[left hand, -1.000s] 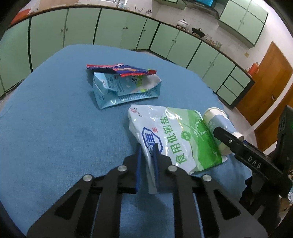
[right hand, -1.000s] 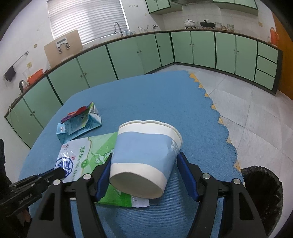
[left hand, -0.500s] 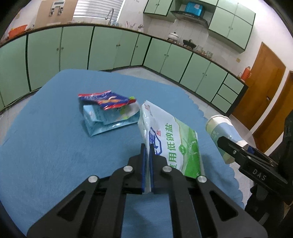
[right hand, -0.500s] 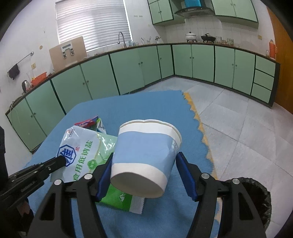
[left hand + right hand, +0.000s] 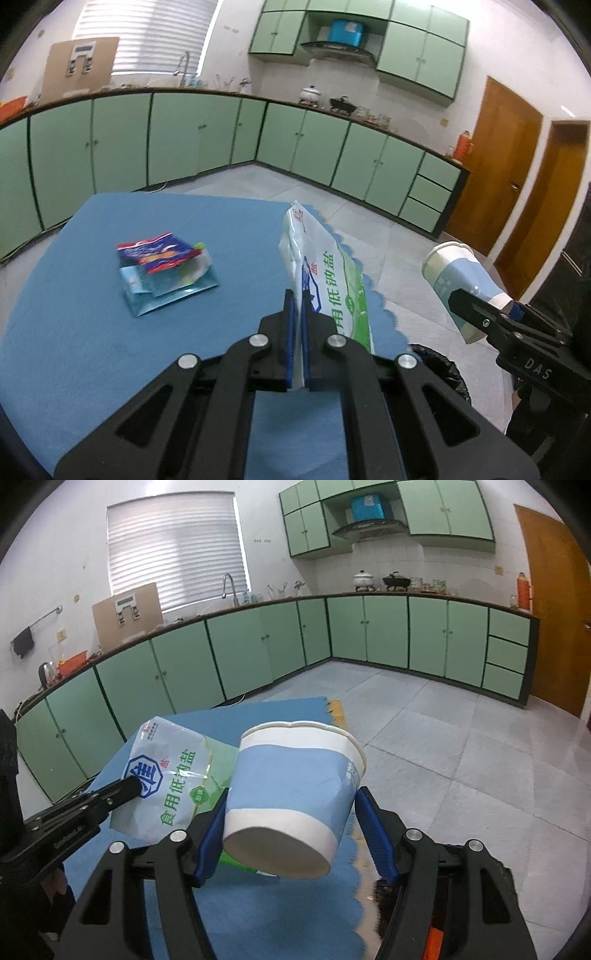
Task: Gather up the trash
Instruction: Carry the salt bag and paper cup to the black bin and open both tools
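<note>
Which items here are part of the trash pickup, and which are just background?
Job items:
- salt bag, pinched in the left gripper
- paper cup, clamped in the right gripper
- red snack wrapper and light blue pouch on the blue mat
- black bin

Background:
- green cabinets
- pots
- wooden door

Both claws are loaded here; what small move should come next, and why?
Probably carry both across to the black bin beside the mat's scalloped edge. The left claw pinches the salt bag and the right claw clamps the paper cup, both lifted off the blue mat, neither above the bin yet.
</note>
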